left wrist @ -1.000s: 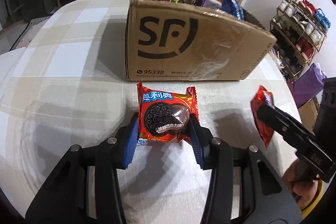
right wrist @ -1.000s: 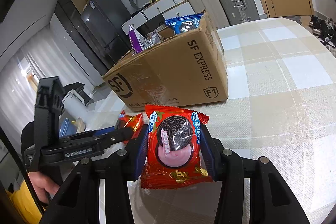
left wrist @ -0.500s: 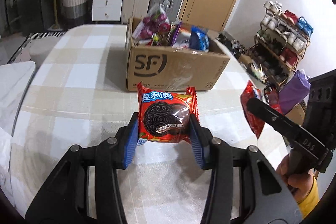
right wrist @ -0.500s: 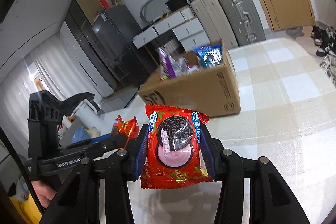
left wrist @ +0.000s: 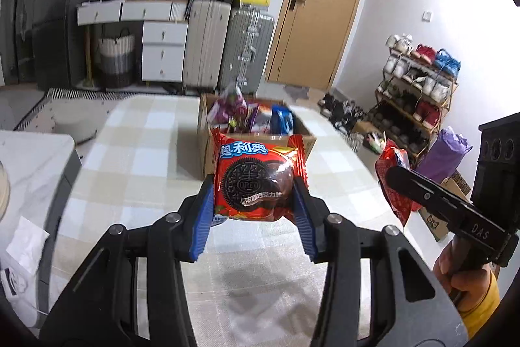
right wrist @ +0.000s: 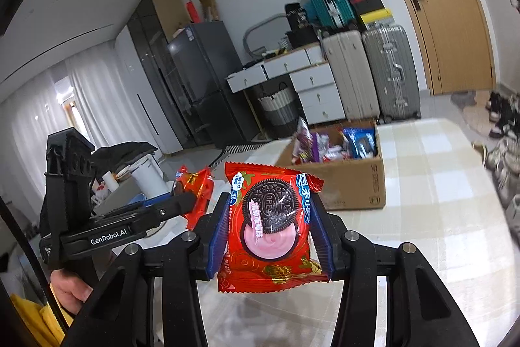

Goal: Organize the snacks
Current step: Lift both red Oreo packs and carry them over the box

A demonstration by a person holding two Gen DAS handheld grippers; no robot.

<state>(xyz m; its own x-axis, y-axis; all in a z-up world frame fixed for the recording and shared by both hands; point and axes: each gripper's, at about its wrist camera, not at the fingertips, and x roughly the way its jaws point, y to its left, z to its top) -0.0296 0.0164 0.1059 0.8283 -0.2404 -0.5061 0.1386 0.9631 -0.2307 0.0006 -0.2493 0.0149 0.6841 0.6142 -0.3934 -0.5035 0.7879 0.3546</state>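
Note:
My left gripper [left wrist: 255, 200] is shut on a red chocolate Oreo packet [left wrist: 256, 181] and holds it high above the checked table [left wrist: 136, 158]. My right gripper [right wrist: 268, 233] is shut on a red strawberry Oreo packet [right wrist: 271, 226], also held in the air. Each gripper shows in the other's view: the right gripper [left wrist: 395, 181] with its packet at the right, the left gripper [right wrist: 191, 200] with its packet at the left. The open SF cardboard box [left wrist: 208, 152] with several snack bags stands on the table beyond both grippers; it also shows in the right wrist view [right wrist: 354, 184].
Suitcases [left wrist: 227, 44] and white drawers [left wrist: 162, 54] stand behind the table. A wooden door [left wrist: 318, 8] is at the back. A shoe rack [left wrist: 419, 93] stands right of the table. A white side table [left wrist: 29, 165] is at the left.
Both grippers have risen and pulled back from the box with their packets still held. The box now looks smaller and farther away, and more of the room shows.

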